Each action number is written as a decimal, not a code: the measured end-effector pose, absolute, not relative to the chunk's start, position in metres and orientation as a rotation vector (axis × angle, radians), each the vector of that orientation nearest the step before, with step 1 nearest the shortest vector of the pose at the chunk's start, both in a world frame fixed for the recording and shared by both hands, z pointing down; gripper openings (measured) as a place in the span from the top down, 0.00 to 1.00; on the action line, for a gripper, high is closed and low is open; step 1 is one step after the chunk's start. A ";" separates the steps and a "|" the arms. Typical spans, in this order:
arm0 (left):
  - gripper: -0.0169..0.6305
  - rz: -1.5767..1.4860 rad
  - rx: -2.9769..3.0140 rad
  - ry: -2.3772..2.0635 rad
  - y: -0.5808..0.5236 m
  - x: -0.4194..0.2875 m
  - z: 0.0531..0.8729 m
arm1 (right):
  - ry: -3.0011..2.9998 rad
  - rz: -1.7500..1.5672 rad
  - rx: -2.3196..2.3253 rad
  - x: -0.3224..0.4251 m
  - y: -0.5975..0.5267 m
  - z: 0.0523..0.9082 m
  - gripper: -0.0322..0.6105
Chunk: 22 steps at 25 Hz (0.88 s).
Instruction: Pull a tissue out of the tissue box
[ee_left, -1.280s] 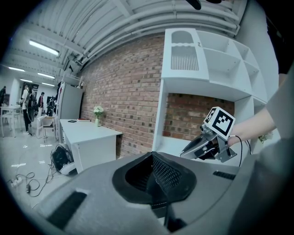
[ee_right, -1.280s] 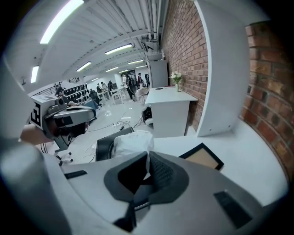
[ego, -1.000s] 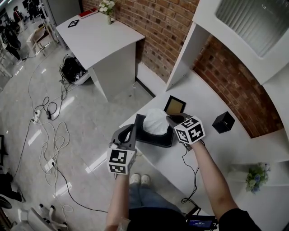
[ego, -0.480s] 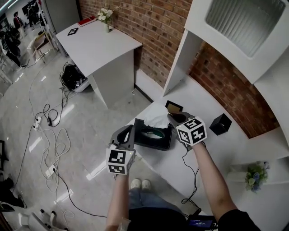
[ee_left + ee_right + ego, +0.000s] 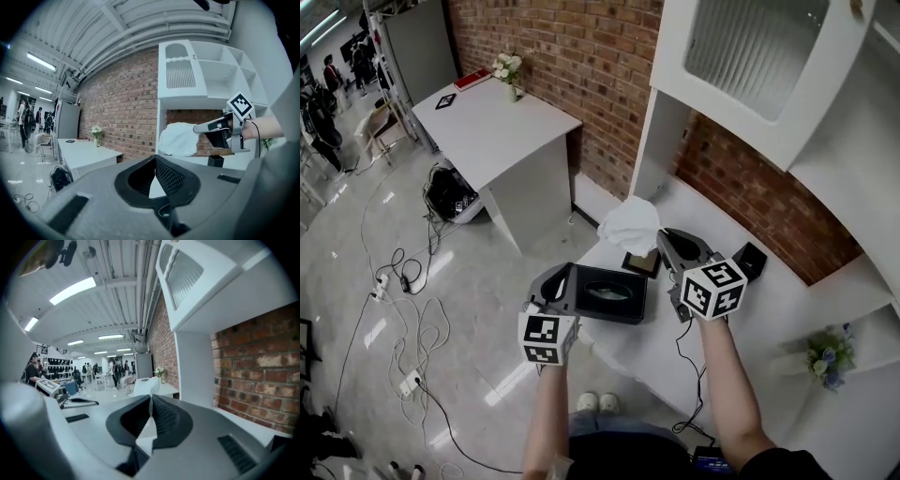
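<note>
The black tissue box [image 5: 605,292] lies at the near left end of the white counter [image 5: 769,309], its oval slot facing up. My right gripper [image 5: 664,242] is raised above and behind the box, shut on a white tissue [image 5: 630,225] that hangs free of the slot. In the right gripper view the tissue [image 5: 148,425] is pinched between the pads. The left gripper view shows the tissue [image 5: 178,139] held up by the right gripper [image 5: 199,127]. My left gripper [image 5: 565,278] hovers at the box's left end, jaws together with nothing seen between them.
A small framed picture [image 5: 639,264] stands just behind the box, and a black cube [image 5: 750,261] sits further back by the brick wall. Flowers [image 5: 830,358] are at the right. White cupboards hang overhead. A grey table [image 5: 492,127] and floor cables [image 5: 403,281] lie to the left.
My right gripper has risen with the tissue, pulling it clear of the box's slot. My left gripper has lifted a little beside the box.
</note>
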<state>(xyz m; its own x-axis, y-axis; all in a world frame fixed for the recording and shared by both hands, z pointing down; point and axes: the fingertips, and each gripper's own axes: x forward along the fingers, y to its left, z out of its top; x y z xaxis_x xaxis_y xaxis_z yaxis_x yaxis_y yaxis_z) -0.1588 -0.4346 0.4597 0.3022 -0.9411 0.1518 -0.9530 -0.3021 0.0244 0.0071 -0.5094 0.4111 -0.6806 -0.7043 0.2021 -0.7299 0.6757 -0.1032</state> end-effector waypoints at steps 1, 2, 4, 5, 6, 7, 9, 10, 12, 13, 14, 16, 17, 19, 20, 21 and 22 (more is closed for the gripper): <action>0.96 0.159 2.455 -1.789 -0.435 -0.157 0.454 | -2.775 0.264 1.225 0.012 -0.506 0.401 0.95; 0.96 0.152 2.466 -1.792 -0.434 -0.156 0.449 | -2.812 0.263 1.265 0.018 -0.502 0.393 0.95; 0.96 0.140 2.487 -1.798 -0.432 -0.154 0.438 | -2.888 0.262 1.337 0.028 -0.492 0.377 0.95; 0.96 0.134 2.498 -1.801 -0.431 -0.152 0.433 | -2.922 0.266 1.376 0.034 -0.487 0.370 0.95; 0.96 0.129 2.509 -1.805 -0.430 -0.151 0.428 | -2.948 0.270 1.417 0.041 -0.482 0.365 0.95; 0.96 0.123 2.519 -1.809 -0.428 -0.150 0.422 | -2.967 0.274 1.458 0.047 -0.477 0.361 0.95; 0.96 0.108 2.537 -1.819 -0.426 -0.148 0.413 | -2.994 0.293 1.534 0.060 -0.467 0.356 0.95; 0.96 0.100 2.544 -1.825 -0.425 -0.148 0.408 | -3.008 0.311 1.572 0.066 -0.462 0.354 0.95; 0.96 0.085 2.557 -1.836 -0.422 -0.145 0.400 | -3.034 0.353 1.647 0.077 -0.449 0.353 0.95; 0.96 0.080 2.564 -1.840 -0.420 -0.145 0.396 | -3.038 0.364 1.678 0.082 -0.443 0.353 0.95; 0.96 0.074 2.570 -1.844 -0.417 -0.144 0.392 | -3.034 0.366 1.700 0.085 -0.436 0.355 0.95; 0.96 0.059 2.580 -1.848 -0.413 -0.142 0.386 | -3.016 0.367 1.730 0.088 -0.427 0.361 0.95; 0.96 0.053 2.583 -1.848 -0.411 -0.141 0.384 | -3.006 0.374 1.744 0.090 -0.424 0.364 0.95; 0.96 0.047 2.588 -1.844 -0.408 -0.138 0.382 | -2.988 0.392 1.770 0.094 -0.419 0.371 0.95; 0.96 0.047 2.591 -1.841 -0.406 -0.137 0.382 | -2.981 0.398 1.777 0.095 -0.417 0.373 0.95; 0.96 0.047 2.594 -1.839 -0.404 -0.136 0.382 | -2.975 0.399 1.780 0.096 -0.414 0.375 0.95; 0.96 0.047 2.596 -1.836 -0.402 -0.134 0.382 | -2.970 0.398 1.779 0.096 -0.412 0.377 0.95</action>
<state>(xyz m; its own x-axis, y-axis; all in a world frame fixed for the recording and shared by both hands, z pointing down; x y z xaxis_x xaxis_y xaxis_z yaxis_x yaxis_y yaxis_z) -0.1343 -0.4021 0.3823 0.3331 -0.9429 0.0020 -0.9418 -0.3328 -0.0486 0.0958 -0.4117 0.3771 -0.4355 -0.8832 -0.1739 -0.8063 0.4686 -0.3610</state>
